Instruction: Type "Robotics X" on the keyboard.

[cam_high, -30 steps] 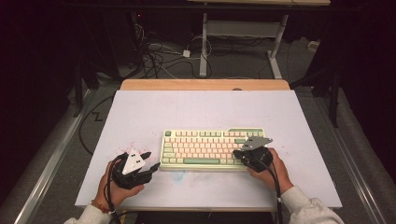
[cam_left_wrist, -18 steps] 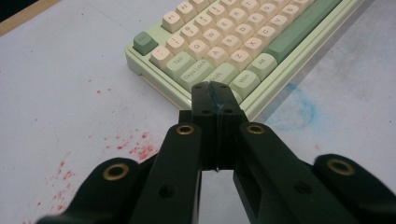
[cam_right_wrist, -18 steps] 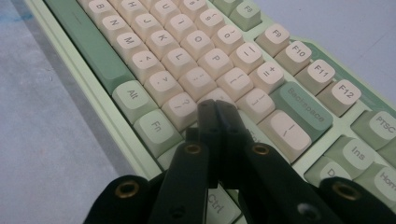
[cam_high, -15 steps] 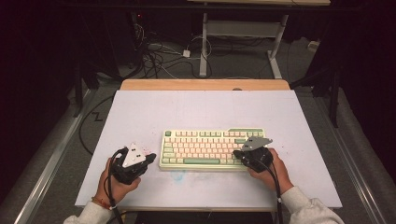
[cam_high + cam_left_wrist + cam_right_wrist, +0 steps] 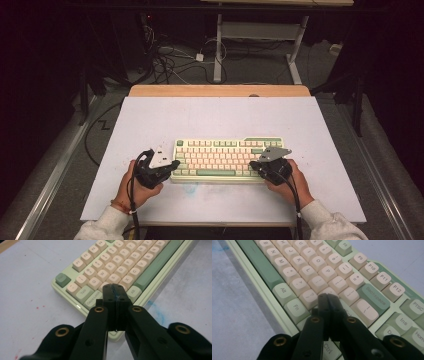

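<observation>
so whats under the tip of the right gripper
The shut right gripper hangs over the keyboard at its right end, over the pale keys just below the green Backspace key. The key directly beneath the tips is covered by the jaws, so it cannot be read.

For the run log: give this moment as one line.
left gripper: shut, over keyboard left end | right gripper: shut, over right end | nothing held
</observation>
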A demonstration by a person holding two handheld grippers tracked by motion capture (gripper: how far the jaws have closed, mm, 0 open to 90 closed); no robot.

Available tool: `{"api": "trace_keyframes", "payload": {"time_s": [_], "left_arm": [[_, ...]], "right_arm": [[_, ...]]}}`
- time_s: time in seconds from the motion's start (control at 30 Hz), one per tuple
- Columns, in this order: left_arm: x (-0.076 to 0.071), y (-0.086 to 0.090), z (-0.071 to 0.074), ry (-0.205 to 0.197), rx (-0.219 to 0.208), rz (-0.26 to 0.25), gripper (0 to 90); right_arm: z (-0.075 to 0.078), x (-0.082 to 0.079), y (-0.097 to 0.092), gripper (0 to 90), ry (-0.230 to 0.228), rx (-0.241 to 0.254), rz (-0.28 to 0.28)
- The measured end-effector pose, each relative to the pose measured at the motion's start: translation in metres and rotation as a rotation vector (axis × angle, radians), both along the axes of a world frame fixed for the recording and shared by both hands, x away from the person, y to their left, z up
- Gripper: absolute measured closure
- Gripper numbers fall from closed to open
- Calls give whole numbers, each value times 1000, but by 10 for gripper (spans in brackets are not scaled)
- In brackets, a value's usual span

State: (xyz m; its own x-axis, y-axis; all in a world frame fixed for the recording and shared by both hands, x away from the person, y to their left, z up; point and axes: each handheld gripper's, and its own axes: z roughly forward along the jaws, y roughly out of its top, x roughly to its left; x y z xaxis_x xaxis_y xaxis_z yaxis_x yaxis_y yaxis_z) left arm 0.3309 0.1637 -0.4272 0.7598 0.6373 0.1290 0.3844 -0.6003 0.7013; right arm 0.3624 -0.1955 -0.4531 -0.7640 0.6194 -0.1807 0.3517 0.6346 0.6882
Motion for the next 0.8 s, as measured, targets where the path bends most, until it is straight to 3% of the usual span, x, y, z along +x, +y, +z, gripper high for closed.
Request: {"api": "trace_keyframes", "payload": {"time_s": [0.37, 0.8], "left_arm": [[20, -33, -6, 38, 53, -63, 867], [31, -52, -13, 56, 79, -92, 866]], "right_arm": [[0, -1, 0, 900, -6, -2, -1], [0, -1, 0, 900, -6, -3, -2]]}}
